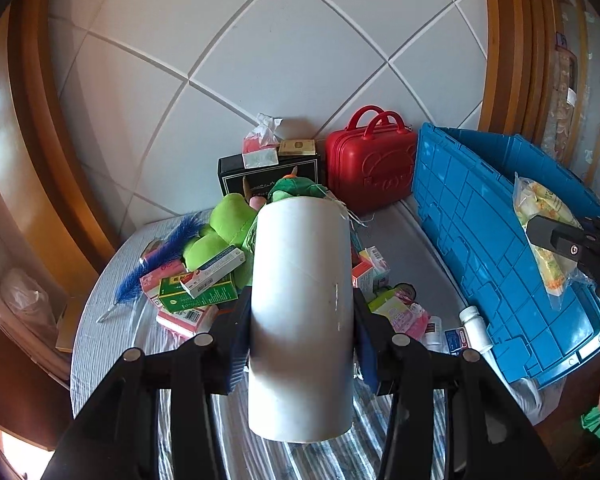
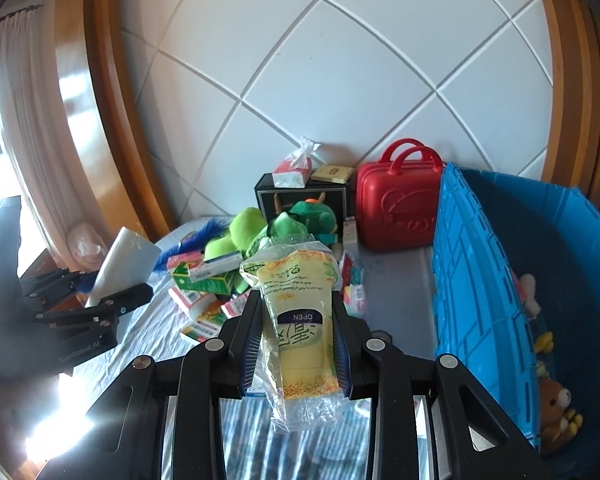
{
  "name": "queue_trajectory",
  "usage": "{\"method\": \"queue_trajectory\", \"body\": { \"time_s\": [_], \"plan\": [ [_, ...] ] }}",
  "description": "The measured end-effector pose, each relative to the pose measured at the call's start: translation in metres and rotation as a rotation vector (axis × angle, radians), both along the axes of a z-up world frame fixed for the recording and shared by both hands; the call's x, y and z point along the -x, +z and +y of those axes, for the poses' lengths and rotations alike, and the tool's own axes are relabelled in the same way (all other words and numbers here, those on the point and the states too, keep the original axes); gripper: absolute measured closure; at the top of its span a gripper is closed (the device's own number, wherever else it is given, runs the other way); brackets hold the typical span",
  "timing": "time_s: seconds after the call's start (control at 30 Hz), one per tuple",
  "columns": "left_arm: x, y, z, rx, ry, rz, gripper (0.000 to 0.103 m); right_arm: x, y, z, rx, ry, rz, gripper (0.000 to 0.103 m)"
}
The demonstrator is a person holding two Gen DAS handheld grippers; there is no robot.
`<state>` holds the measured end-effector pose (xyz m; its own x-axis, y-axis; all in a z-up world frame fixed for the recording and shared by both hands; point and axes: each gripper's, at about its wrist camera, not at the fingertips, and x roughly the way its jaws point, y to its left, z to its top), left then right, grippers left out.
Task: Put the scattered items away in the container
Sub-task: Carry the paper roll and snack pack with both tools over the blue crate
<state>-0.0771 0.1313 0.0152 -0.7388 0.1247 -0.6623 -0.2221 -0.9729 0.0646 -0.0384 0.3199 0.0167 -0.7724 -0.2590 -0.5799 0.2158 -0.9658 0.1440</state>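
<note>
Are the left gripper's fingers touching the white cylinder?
Touching. The left wrist view shows the left gripper with both fingers pressed flat against opposite sides of the white cylindrical roll, no gap either side.

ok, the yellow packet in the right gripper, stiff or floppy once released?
Probably floppy: the yellow packet sags in crinkled clear wrap below the right gripper. Likely light, since a narrow pinch carries it. The glossy film may slip.

Ahead of you stands a white padded wall [image 2: 340, 60] crossed by diagonal seams and framed in glossy wood [image 2: 96, 100], while sunlight pours past a pale curtain [image 2: 16, 92] at your left.
</note>
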Motion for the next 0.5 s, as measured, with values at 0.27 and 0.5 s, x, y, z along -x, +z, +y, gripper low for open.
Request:
{"method": "queue_trajectory", "body": {
  "time_s": [0.27,0.5],
  "plan": [
    [0.005,0.012,0.033,0.014,-0.001,0.018,0.058,0.001,0.017,0.032,0.024,0.011,0.040,0.072],
    [0.007,0.027,0.068,0.035,-0.021,0.046,0.058,0.000,0.030,0.062,0.051,0.009,0.077,0.072]
  ]
}}
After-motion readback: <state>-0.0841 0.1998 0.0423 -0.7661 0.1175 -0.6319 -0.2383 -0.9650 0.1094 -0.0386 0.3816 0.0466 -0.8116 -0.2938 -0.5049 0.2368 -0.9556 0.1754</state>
